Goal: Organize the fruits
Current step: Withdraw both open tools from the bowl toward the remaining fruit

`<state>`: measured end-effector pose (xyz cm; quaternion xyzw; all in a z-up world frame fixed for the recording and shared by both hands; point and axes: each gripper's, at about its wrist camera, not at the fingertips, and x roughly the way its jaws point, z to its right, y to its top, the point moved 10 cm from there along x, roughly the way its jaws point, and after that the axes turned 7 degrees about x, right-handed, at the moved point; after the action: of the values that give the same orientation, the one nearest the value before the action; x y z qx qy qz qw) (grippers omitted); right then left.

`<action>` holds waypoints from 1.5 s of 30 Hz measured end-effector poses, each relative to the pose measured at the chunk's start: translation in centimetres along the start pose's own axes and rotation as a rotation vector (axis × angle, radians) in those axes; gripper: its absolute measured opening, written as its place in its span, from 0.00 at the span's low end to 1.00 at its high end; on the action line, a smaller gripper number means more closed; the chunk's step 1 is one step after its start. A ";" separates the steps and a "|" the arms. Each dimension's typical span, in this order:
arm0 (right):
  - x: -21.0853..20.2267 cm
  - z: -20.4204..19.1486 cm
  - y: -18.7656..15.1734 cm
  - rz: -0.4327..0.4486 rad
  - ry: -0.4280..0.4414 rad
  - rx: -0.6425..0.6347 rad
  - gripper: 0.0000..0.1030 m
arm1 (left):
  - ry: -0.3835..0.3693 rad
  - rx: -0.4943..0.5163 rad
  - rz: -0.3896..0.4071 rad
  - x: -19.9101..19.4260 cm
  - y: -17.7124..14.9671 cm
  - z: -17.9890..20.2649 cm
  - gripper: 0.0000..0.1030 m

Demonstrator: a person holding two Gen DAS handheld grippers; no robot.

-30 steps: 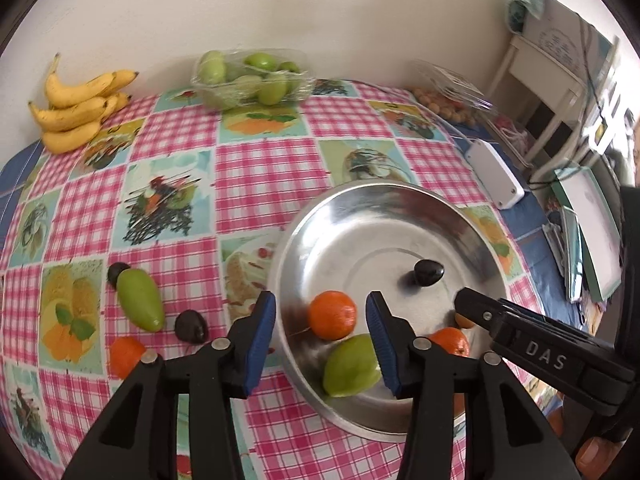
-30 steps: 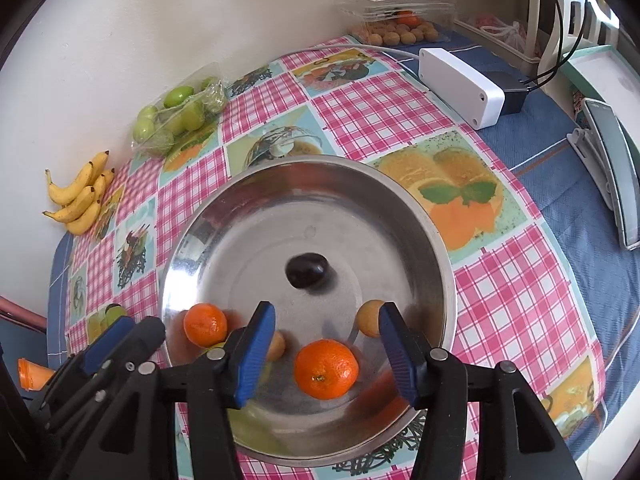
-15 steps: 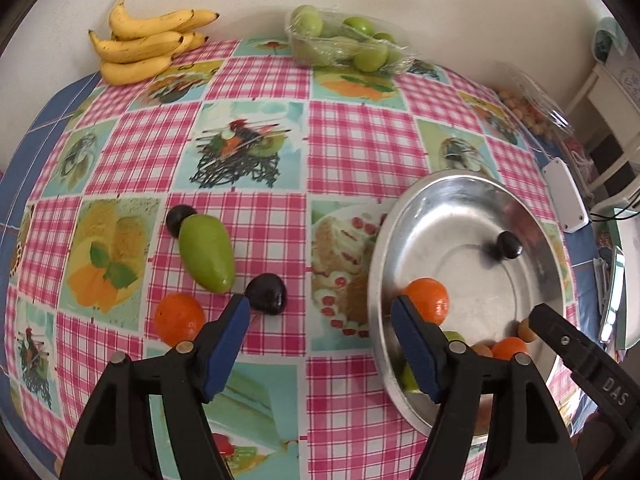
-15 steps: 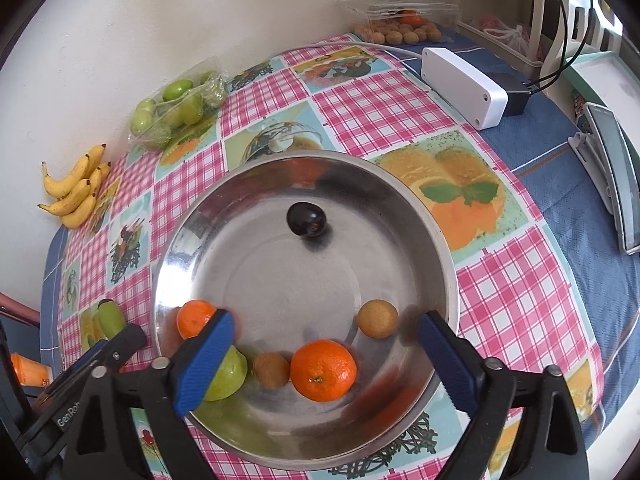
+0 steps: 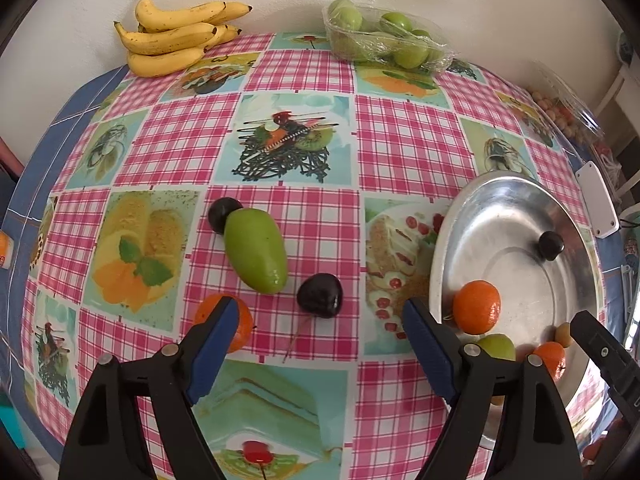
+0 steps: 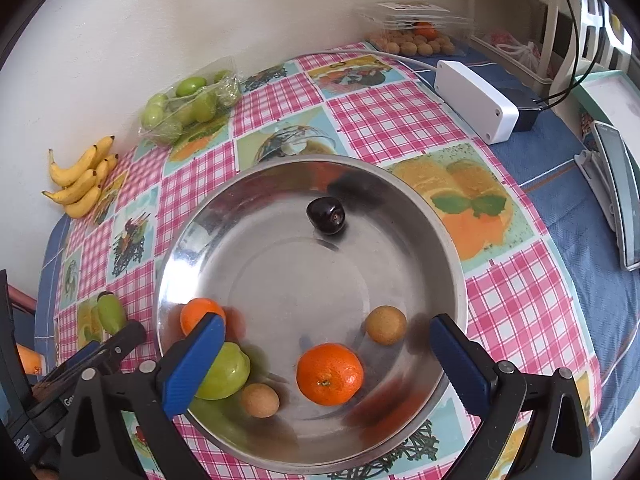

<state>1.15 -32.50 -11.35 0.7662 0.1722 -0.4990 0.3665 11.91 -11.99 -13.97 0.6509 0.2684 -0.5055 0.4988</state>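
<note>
The steel bowl (image 6: 404, 216) holds six fruits: two mandarins (image 6: 330, 374), two small tan fruits (image 6: 386, 325), one green mango (image 6: 224, 372), and one glossy dark plum (image 6: 326, 215) at twelve o'clock. Both the right gripper (image 6: 326, 356) and left gripper (image 5: 316, 344) have just been opening, nothing between the jaws.

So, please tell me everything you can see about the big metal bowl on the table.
The metal bowl is round, wide and shallow, of shiny silver metal that mirrors its contents. It rests flat on the checked tablecloth. Inside lie a dark plum, two oranges, a green fruit and two small tan fruits. No gripper touches it.
</note>
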 end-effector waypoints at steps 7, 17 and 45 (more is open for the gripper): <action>-0.2 -0.7 0.2 0.041 0.035 -0.019 1.00 | 0.014 0.012 0.067 -0.6 0.6 -0.7 0.82; -0.1 -1.4 0.2 0.050 0.042 -0.041 1.00 | 0.018 -0.005 0.112 -1.2 1.2 -1.7 0.82; -0.9 -13.4 -1.2 0.111 0.212 -0.201 1.00 | 0.009 -0.159 0.124 -2.2 2.1 -10.2 0.82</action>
<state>8.51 -21.76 -7.88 0.7824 0.2163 -0.3744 0.4483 16.90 -2.97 -11.25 0.6269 0.2691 -0.4477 0.5780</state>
